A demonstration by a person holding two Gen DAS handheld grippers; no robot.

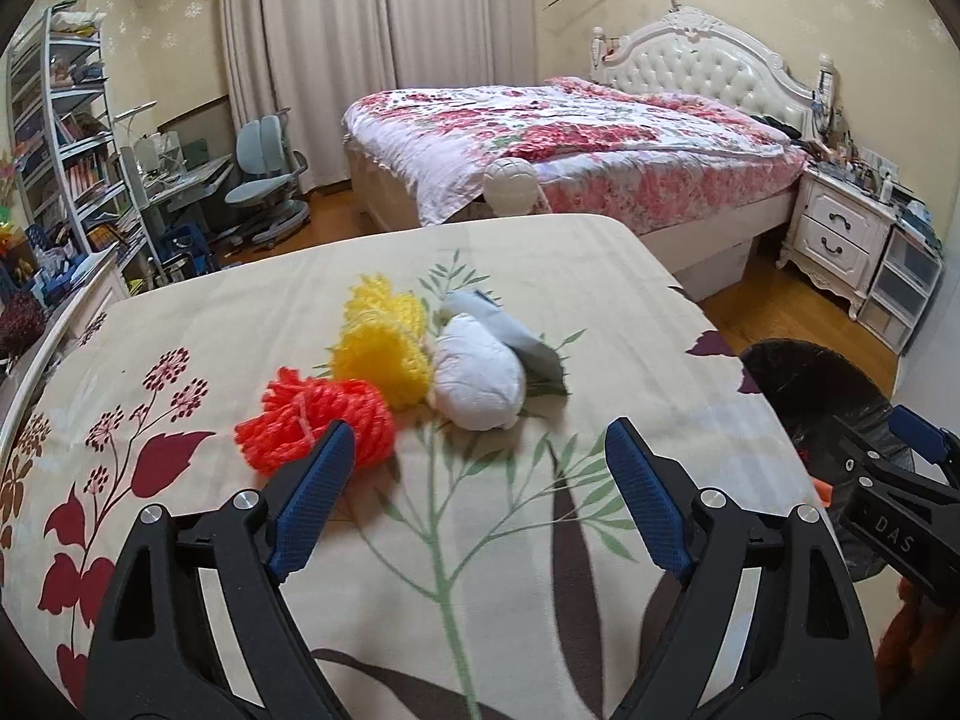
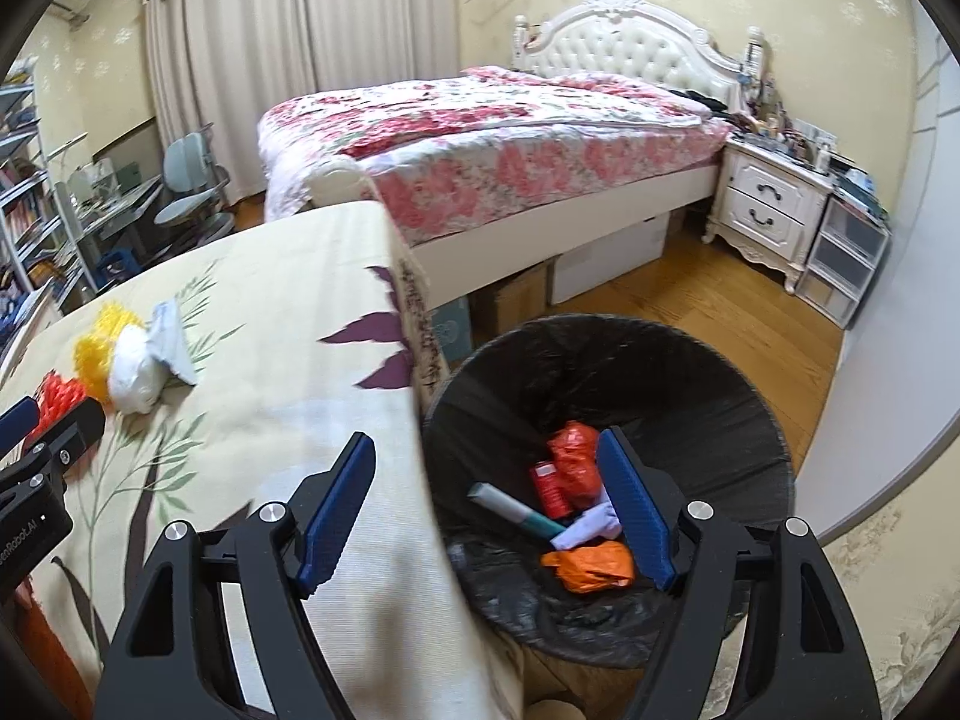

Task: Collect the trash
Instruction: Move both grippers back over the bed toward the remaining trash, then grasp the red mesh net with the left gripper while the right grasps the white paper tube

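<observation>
The left claw [image 1: 474, 456], low in its frame, stands released with nothing between its blue pads, over the flower-patterned tabletop [image 1: 600, 300]; just past its left pad lies an orange yarn bundle [image 1: 312, 420], then a yellow yarn bundle [image 1: 384, 348] and a white wad [image 1: 480, 384] touching each other near mid-frame. The right claw [image 2: 486, 480] is likewise released and empty, straddling the tabletop's edge and the black-lined trash bin [image 2: 690, 372] at lower right of its frame. Inside the bin lie red and orange wrappers [image 2: 570, 456], a tube and white scraps.
</observation>
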